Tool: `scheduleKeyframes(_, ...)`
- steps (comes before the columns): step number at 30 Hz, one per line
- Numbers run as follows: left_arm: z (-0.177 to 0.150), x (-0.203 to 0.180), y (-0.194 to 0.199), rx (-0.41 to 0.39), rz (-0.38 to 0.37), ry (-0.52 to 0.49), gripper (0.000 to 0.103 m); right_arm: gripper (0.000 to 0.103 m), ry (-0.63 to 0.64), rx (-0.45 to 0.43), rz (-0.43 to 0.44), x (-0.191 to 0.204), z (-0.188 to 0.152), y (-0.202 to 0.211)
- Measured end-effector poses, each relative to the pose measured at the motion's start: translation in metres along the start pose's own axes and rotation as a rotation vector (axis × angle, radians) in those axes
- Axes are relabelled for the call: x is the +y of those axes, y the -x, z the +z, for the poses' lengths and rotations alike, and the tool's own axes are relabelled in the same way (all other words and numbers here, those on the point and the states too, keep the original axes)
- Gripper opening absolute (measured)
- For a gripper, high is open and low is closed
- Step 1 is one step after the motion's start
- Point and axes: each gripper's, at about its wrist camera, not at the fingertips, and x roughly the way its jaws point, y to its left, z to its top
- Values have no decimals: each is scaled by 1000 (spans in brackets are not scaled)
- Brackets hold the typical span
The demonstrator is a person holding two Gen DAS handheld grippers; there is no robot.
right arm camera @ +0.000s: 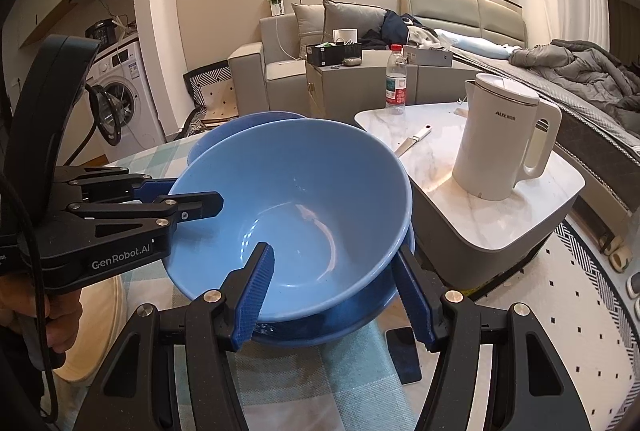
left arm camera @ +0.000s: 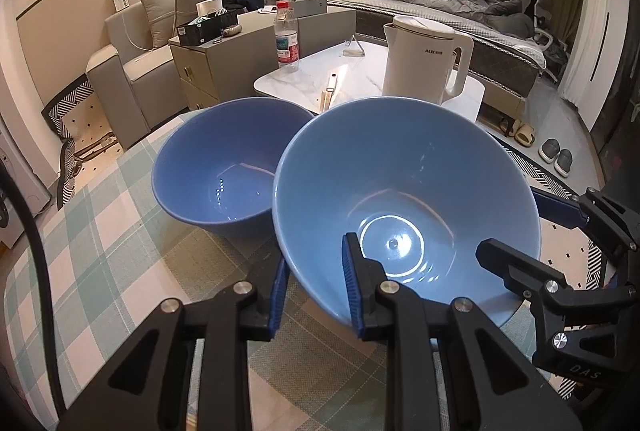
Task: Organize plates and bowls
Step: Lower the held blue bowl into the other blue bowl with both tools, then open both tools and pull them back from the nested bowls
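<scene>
A light blue bowl (left arm camera: 404, 199) is tilted above the checked tablecloth, and my left gripper (left arm camera: 316, 291) is shut on its near rim. In the right wrist view the same bowl (right arm camera: 296, 199) sits over a darker blue bowl (right arm camera: 360, 307). My right gripper (right arm camera: 336, 291) straddles their near rims with one finger inside and one outside; whether it grips is unclear. It appears in the left wrist view (left arm camera: 532, 227) at the bowl's right rim. Another darker blue bowl (left arm camera: 224, 159) stands behind to the left.
A low white marble table (right arm camera: 440, 159) stands beyond with a white kettle (right arm camera: 500, 139), a water bottle (right arm camera: 396, 81) and a knife (right arm camera: 412, 141). A sofa, a cabinet and a bed lie further back. A dark flat object (right arm camera: 404, 355) lies on the tablecloth.
</scene>
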Motion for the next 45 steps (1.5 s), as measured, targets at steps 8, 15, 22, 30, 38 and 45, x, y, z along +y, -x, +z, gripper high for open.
scheduleKeyframes(8, -3, -1, -7, 21, -4, -8, 24, 63, 3, 20, -9, -4, -3, -5)
scheduleKeyframes(15, -6, -5, -12, 29, 7, -22, 24, 63, 8, 34, -16, -5, -6, -9)
scheduleKeyframes(22, -7, -7, -14, 36, 19, -36, 28, 63, 4, 41, -19, -5, -7, -11)
scheduleKeyframes(30, -10, -7, -17, 41, 26, -43, 28, 63, 3, 45, -26, -8, -9, -14)
scheduleKeyframes(38, -11, -4, -20, 55, 19, -25, 35, 65, 11, 46, -25, -11, -9, -16)
scheduleKeyframes(45, -15, 4, -20, 60, 18, 3, 50, 66, -8, 62, -16, -17, -12, -22)
